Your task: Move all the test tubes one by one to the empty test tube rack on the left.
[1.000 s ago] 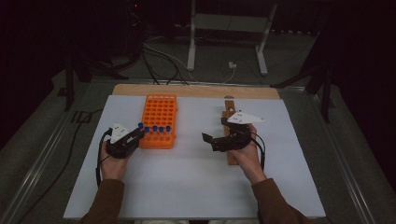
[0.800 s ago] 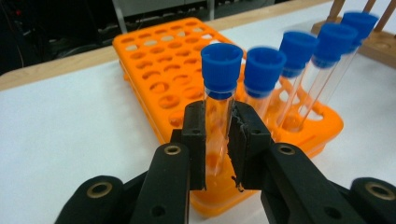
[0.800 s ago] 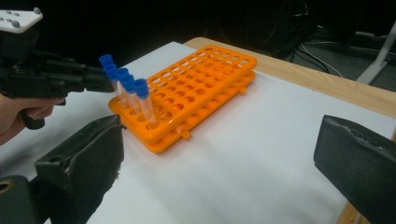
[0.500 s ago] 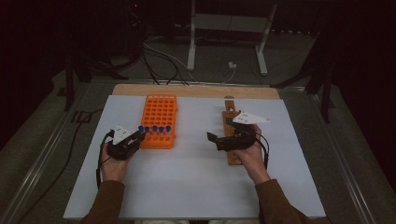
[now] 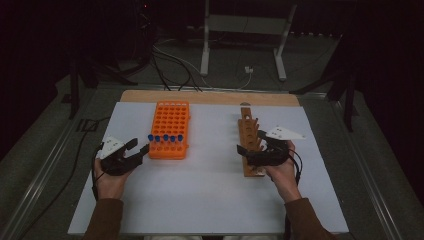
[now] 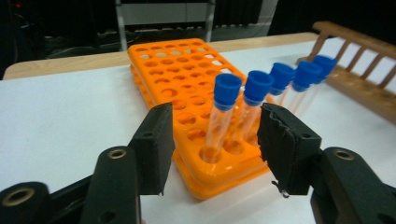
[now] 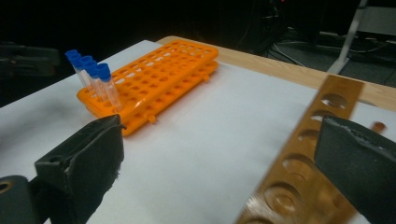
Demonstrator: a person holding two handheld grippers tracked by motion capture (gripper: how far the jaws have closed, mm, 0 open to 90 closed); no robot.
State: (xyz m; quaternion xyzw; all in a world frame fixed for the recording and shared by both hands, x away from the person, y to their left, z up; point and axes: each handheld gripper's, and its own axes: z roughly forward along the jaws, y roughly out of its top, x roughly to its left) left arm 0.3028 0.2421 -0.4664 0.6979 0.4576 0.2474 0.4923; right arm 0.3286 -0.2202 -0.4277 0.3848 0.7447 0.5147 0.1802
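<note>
An orange tube rack [image 5: 170, 120] lies left of centre on the white sheet. Several clear tubes with blue caps [image 5: 164, 137] stand in its near row. My left gripper [image 5: 139, 146] points at the rack's near left corner. Its jaws have just been opening and grip nothing. In the left gripper view, the left gripper [image 6: 215, 140] frames the nearest capped tubes [image 6: 227, 88] and the rack's corner [image 6: 219, 182], pads clear of them. My right gripper [image 5: 242, 152] is open over the near end of a wooden rack [image 5: 248, 131]. From the right gripper [image 7: 222, 140], the wooden rack [image 7: 317, 130] runs beside one jaw.
The white sheet [image 5: 210, 200] covers a wooden board whose far edge [image 5: 210, 96] shows behind both racks. Cables and a metal stand [image 5: 240, 45] are on the floor beyond. A metal rail [image 5: 45, 165] runs along the left of the table.
The left gripper's jaws went from shut to open and the hand drew a little left, away from the orange rack. The right hand shifted right along the wooden rack's near end.
</note>
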